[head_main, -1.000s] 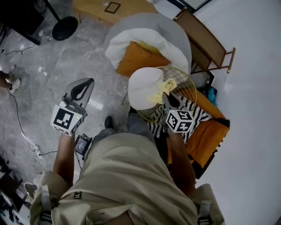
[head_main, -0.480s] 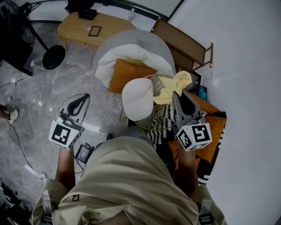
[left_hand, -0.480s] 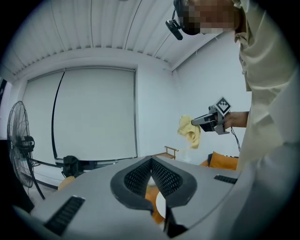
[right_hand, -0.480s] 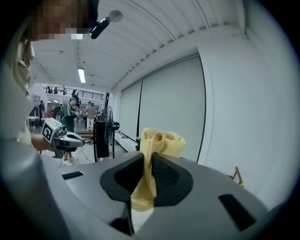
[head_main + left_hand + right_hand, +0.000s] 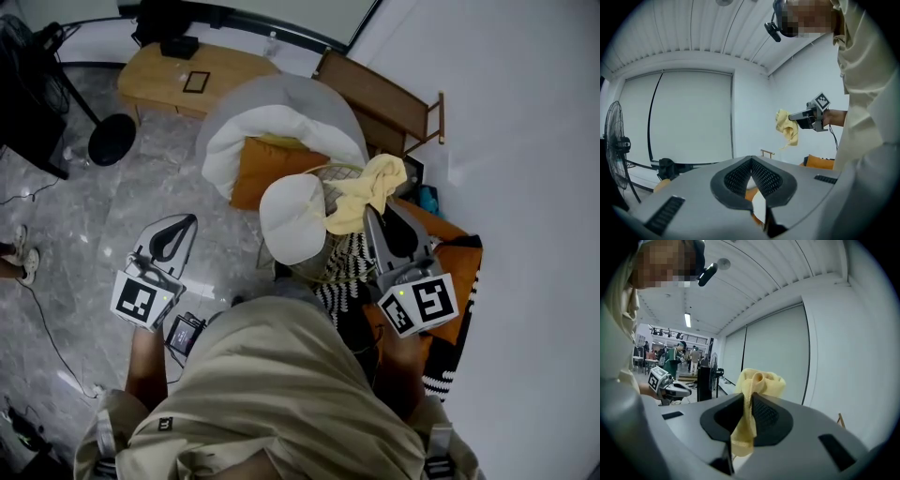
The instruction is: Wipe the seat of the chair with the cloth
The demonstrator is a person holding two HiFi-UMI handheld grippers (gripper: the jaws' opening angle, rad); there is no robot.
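In the head view a wire-frame chair with a white seat cushion (image 5: 292, 216) stands in front of me. My right gripper (image 5: 380, 211) is lifted above its right side, shut on a yellow cloth (image 5: 367, 191) that bunches and hangs from the jaws; the right gripper view shows the same cloth (image 5: 754, 399) pinched between the fingers. My left gripper (image 5: 176, 223) hovers over the floor to the chair's left, jaws closed together with nothing in them. From the left gripper view, the right gripper (image 5: 810, 117) and the cloth (image 5: 787, 129) are seen in the air.
Behind the chair sits a grey round armchair (image 5: 281, 103) with a white cushion and an orange pillow (image 5: 272, 164). A wooden bench (image 5: 197, 80), a wooden chair (image 5: 380, 98) by the wall, a fan base (image 5: 112, 141) and floor cables lie around. Orange and striped cushions (image 5: 450, 281) are at right.
The right gripper has lifted the yellow cloth up off the chair's seat and back toward me. The left gripper stayed low at the left, barely shifting.
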